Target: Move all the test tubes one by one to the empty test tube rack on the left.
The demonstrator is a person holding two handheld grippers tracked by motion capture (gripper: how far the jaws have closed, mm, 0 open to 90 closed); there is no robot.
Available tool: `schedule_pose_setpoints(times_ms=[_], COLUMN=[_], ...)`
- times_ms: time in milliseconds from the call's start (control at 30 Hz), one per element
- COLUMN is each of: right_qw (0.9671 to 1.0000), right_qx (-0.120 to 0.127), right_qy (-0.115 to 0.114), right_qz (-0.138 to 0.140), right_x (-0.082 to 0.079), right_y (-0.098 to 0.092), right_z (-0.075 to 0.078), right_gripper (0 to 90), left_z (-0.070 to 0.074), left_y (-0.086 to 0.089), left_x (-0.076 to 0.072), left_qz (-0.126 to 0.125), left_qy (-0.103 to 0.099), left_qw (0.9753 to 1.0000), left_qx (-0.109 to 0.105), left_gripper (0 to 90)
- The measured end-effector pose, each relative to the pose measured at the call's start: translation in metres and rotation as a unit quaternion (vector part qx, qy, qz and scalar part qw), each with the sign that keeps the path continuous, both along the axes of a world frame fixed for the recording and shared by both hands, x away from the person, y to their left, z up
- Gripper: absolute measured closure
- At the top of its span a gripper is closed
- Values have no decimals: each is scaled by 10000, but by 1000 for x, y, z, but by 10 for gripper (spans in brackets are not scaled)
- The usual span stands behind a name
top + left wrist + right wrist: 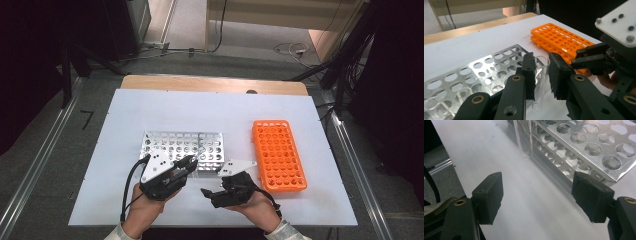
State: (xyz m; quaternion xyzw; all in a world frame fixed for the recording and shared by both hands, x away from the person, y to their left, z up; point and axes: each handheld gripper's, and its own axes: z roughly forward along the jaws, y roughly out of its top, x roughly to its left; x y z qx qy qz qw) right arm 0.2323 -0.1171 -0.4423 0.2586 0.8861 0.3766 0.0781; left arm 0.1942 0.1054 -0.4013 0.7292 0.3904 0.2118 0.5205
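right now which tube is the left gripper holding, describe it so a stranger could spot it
On the white table, find the silver metal rack left of the orange rack. At its near edge, the left gripper clamps a clear glass test tube, the one transparent thing there.

Clear glass test tube (541,75), empty, open rim up and rounded bottom down; held near upright, slightly tilted, between the two black jaws of the left claw (541,75), gripped around its middle; rim rising just above the jaw tips, bottom hanging below them over the white tabletop (461,47); poised just beside the near edge of the silver perforated rack (474,75), not in any hole; seen in the right gripper view as a transparent cylinder (524,138) at the rack's corner (579,147).
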Motion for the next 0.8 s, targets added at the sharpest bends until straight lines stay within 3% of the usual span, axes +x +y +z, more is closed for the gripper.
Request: schedule_pose_setpoints(times_ms=[367, 800], right_qw=[10000, 9999], right_qx=[-18, 6], right_qy=[11, 3], right_qz=[-96, -157], right_x=[1, 3], right_y=[-3, -5], right_z=[0, 0], right_gripper=[222, 222], left_z=[9, 6], left_y=[18, 29], left_x=[10, 25], left_qz=[413, 879], left_qy=[-111, -306], left_qw=[9990, 9957], left_qx=[-114, 25], left_gripper=[751, 751])
